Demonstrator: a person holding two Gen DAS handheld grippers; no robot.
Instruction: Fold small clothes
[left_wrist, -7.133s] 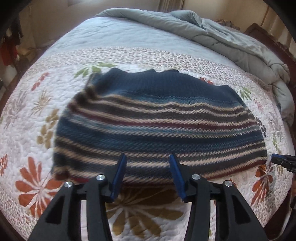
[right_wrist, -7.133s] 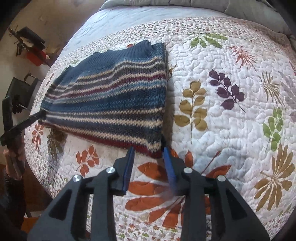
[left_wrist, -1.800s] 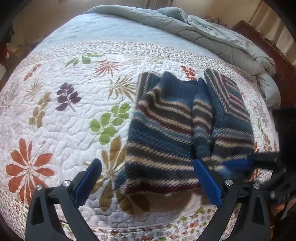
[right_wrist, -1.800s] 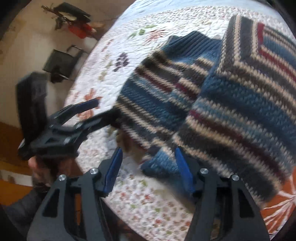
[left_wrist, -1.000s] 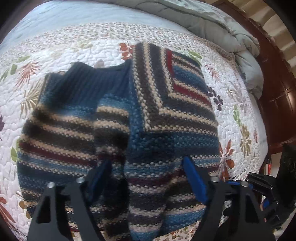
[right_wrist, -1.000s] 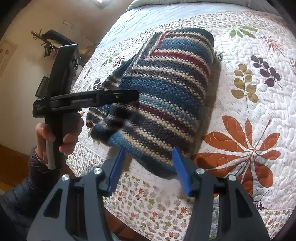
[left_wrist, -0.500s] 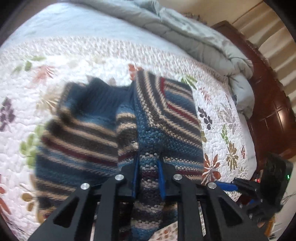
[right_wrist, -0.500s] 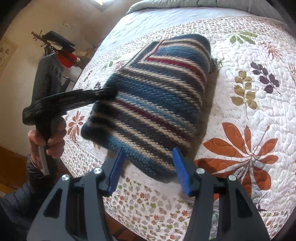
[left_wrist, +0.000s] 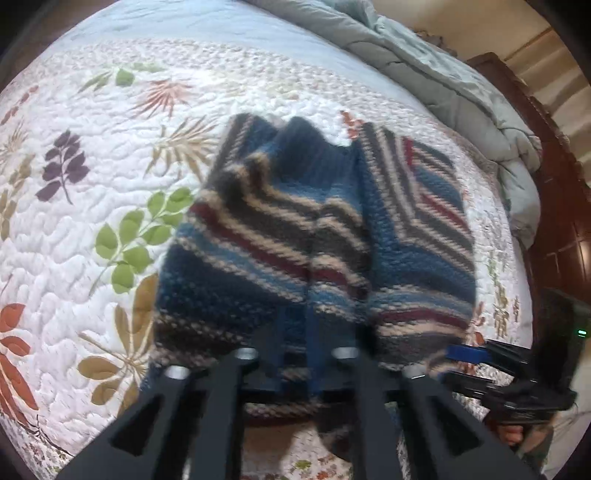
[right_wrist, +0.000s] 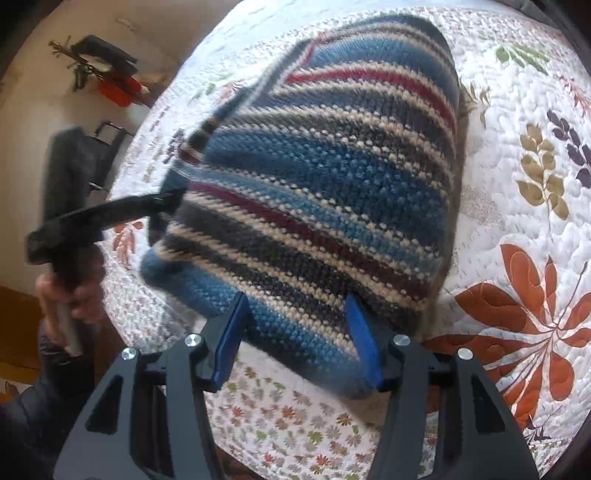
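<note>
While the left hand-held gripper (left_wrist: 310, 343) clamps its near hem, the folded sweater (left_wrist: 317, 236) runs lengthwise away, neckline far.

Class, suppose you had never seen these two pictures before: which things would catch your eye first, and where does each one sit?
First comes the striped knitted sweater, partly folded, lying near the edge of the floral quilt. Next, the left gripper at the bottom of its view, its blue fingers pinching a fold at the sweater's near hem. The right gripper stands with fingers apart on either side of the sweater's near end.
</note>
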